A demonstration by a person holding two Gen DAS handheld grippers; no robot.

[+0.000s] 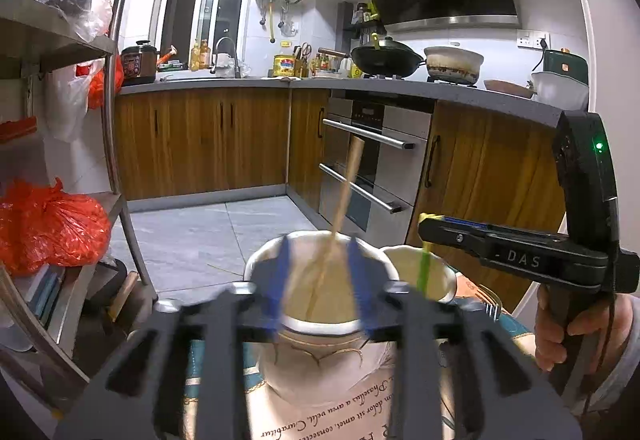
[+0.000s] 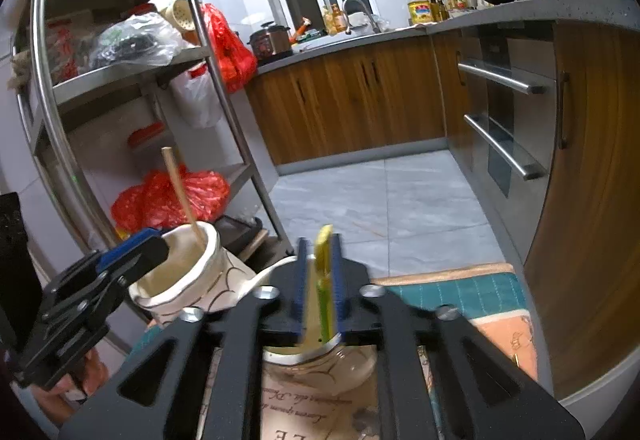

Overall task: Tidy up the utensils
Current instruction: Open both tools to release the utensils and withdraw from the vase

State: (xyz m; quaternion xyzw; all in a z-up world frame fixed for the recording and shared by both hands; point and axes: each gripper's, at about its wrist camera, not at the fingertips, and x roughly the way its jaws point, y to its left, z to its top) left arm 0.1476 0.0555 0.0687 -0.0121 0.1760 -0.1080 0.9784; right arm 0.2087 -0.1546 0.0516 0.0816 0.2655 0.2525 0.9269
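Left wrist: left claw [image 1: 320, 280] tilted over mug [image 1: 320, 352]

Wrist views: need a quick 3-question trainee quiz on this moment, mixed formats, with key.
1. True or false: the wooden chopstick and the green utensil stand in the same cup.
2. What sits between the right gripper pads? A) a fork B) the green utensil C) nothing
3. Which does the left gripper hover over: the chopstick cup or the smaller cup?
Key: 1 false; 2 B; 3 the chopstick cup.
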